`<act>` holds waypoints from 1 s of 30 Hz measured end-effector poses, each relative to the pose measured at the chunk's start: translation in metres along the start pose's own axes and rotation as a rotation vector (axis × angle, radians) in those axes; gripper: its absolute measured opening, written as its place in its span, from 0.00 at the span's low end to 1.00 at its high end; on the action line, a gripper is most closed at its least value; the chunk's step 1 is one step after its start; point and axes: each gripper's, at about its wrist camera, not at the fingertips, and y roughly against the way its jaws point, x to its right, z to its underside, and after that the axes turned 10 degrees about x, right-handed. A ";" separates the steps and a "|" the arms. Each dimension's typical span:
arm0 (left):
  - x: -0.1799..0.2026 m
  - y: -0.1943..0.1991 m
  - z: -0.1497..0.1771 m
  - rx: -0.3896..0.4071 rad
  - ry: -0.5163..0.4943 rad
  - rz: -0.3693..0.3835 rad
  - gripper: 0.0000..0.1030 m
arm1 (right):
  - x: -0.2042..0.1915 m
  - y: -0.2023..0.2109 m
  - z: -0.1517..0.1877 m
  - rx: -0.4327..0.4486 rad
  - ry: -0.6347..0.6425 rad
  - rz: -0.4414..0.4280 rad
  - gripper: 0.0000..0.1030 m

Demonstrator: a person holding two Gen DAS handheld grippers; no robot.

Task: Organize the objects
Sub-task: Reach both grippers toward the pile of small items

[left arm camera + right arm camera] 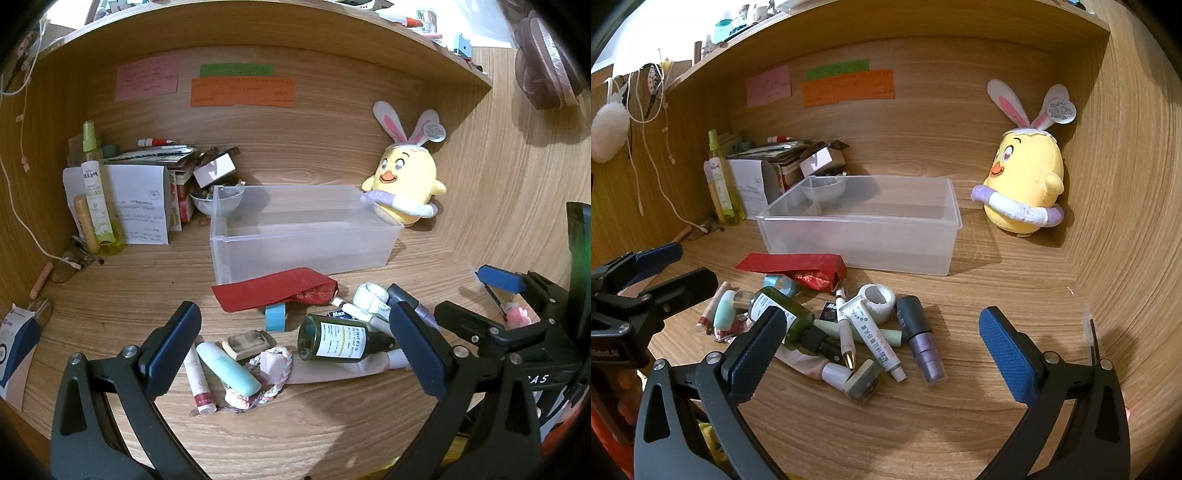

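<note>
Both the left gripper (295,336) and the right gripper (882,332) hang with fingers spread wide, holding nothing. The pile of small items lies just in front of the empty clear bin (864,225). The dark green bottle (336,341) lies on its side, its long axis running across between the left fingers, so the left gripper seems nearer.
</note>
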 end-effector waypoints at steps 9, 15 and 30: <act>0.000 -0.001 0.002 -0.010 0.008 0.003 1.00 | -0.003 -0.001 0.000 -0.004 0.003 -0.003 1.00; -0.001 -0.002 0.003 -0.011 0.011 0.001 1.00 | -0.002 -0.001 0.000 -0.005 -0.002 -0.004 1.00; -0.003 -0.001 0.005 -0.018 0.014 0.003 1.00 | -0.002 -0.002 0.000 -0.009 -0.007 -0.005 1.00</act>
